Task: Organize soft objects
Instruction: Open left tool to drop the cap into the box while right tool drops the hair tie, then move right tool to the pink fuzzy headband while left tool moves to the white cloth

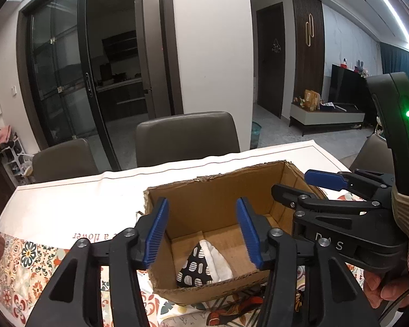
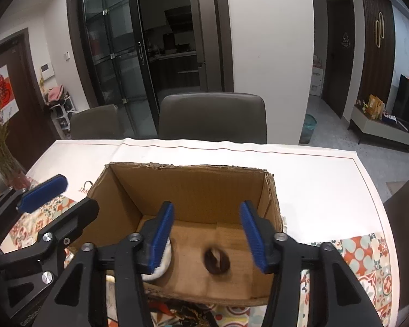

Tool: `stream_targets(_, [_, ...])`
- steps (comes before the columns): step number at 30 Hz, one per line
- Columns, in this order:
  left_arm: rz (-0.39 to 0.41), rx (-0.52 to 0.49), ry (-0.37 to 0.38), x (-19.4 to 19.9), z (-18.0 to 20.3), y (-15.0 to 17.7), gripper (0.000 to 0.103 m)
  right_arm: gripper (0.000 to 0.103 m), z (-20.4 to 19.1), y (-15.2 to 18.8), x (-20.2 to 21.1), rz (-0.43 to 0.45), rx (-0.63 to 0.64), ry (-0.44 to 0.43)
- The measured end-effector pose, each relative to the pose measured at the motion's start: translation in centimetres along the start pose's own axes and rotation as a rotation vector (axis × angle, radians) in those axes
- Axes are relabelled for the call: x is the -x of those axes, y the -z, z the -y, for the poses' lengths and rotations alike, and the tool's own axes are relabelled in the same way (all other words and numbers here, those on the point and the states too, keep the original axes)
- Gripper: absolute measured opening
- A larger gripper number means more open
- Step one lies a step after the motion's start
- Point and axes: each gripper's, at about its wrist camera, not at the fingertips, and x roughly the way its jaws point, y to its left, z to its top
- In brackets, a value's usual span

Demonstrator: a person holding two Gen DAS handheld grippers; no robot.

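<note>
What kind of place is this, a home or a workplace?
Most likely a home, in its dining area: a table with a patterned cloth and padded chairs, a kitchen behind glass sliding doors, and a television on a low cabinet in the adjoining living room.

White letters "DAS" stand on the black body of the right gripper (image 1: 328, 241), at the right of the left wrist view. In the same view, red print on the white cloth (image 1: 76, 204) of the table reads upside down — "a flower" can be made out at lower left, the rest hidden behind the gripper finger. In the right wrist view, pale lettering on the left gripper's body (image 2: 30, 320), at the bottom left corner, begins "Gen" — the rest is too blurred. A red fragment of print on the cloth beside the cardboard box (image 2: 188, 188) cannot be read.
</note>
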Motion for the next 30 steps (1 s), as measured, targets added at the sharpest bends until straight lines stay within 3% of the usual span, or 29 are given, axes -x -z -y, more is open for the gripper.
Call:
stream_targets(10, [0.018,0.005,-0.035,2.2,-0.1,0.1,0.054,0.053,0.1,0.4,1.9,0.015,-0.005,0.017])
stream_targets(24, [0.029,0.037,-0.041,7.2,0.8,1.3,0.057,0.053,0.4,2.8,8.4,0.078,-0.041,0.043])
stream_targets(30, [0.050,0.056,-0.037,9.7,1.0,2.3,0.063,0.057,0.4,4.1,11.1,0.101,-0.063,0.050])
